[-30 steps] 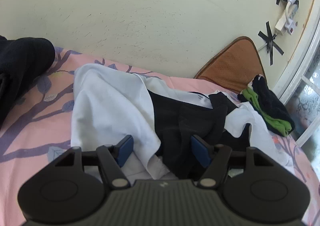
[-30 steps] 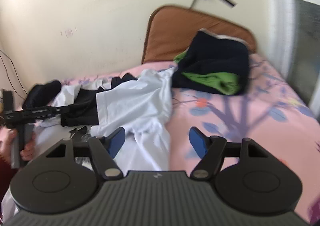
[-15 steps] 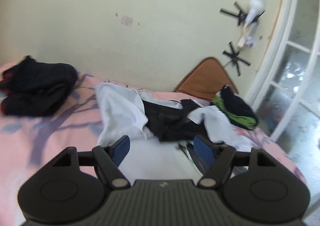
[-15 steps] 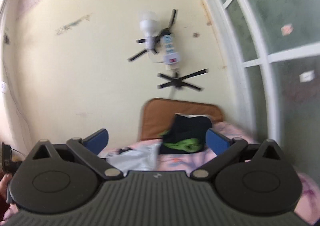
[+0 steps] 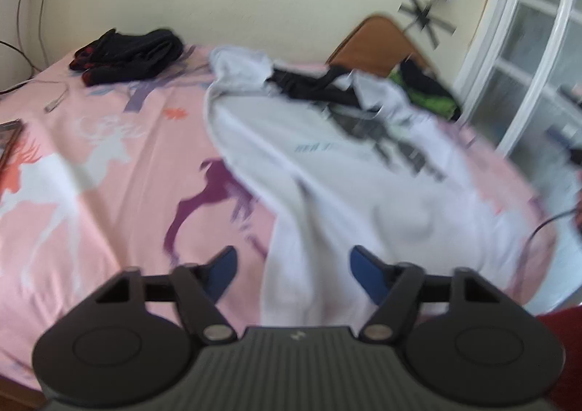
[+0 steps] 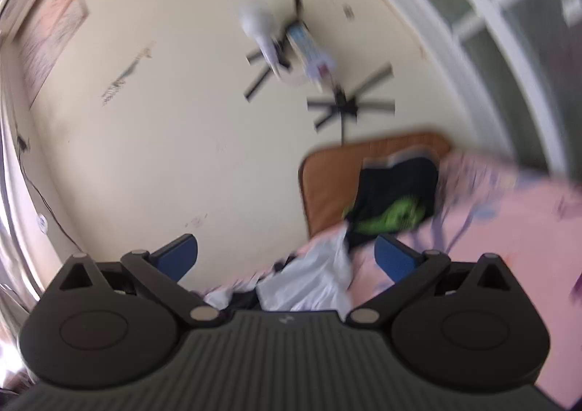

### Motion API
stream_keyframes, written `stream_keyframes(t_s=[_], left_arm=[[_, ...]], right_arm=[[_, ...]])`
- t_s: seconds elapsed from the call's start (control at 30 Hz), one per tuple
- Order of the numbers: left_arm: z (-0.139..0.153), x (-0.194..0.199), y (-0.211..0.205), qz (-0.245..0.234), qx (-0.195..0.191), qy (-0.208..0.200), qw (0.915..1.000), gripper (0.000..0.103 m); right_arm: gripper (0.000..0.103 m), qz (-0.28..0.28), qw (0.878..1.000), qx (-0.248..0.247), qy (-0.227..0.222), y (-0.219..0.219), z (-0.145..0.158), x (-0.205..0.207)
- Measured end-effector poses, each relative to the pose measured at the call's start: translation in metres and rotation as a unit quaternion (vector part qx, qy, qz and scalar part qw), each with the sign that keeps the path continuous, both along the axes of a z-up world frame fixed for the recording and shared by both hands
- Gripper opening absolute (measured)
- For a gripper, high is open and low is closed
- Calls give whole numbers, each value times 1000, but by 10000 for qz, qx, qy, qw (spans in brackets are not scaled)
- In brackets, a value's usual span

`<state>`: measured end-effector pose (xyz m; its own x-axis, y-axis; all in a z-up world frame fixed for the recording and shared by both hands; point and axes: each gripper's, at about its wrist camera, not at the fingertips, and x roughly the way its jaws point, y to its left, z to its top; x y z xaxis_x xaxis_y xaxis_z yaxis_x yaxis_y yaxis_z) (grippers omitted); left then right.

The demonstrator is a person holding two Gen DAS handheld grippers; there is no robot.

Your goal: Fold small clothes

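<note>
Both claws released above the bed.
Left claw (image 5: 293,267) gapes over the white shirt (image 5: 338,170) mid-frame; right claw (image 6: 285,258) gapes, empty, facing the wall (image 6: 174,141).

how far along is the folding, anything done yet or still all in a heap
Possibly done: a black and green bundle by the brown cushion and a dark pile at the far left look folded, though blur makes that uncertain. In hand: nothing; left gripper and right gripper are both open and empty. Left: the white shirt lies spread and rumpled, with a black garment tangled at its far end.
</note>
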<state>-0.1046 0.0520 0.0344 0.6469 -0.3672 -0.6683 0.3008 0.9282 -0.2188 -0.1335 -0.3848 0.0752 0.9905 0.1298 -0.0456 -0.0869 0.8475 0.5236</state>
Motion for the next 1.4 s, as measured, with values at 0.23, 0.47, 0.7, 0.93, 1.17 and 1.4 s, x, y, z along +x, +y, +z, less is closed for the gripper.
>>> stream_keyframes(t_s=[0.23, 0.47, 0.7, 0.93, 1.17, 1.4], left_arm=[[11, -10, 37, 300, 269, 248, 9989, 5], [13, -22, 61, 523, -50, 447, 9976, 6], [-7, -15, 44, 432, 24, 599, 9973, 9], [-5, -18, 47, 426, -14, 629, 9971, 6], [-8, -17, 51, 244, -314, 809, 9959, 6], [-19, -9, 50, 120, 6, 940, 9955, 12]], right_arm=[[103, -408, 9922, 1159, -201, -51, 0, -44], [85, 752, 9809, -1272, 1261, 9, -24, -54], [76, 1382, 9533, -1480, 2242, 45, -97, -42], [7, 1892, 9453, -1515, 2182, 63, -89, -29], [7, 1609, 9262, -2198, 2609, 16, -45, -77], [23, 2253, 8745, -3143, 2928, 38, -66, -64]])
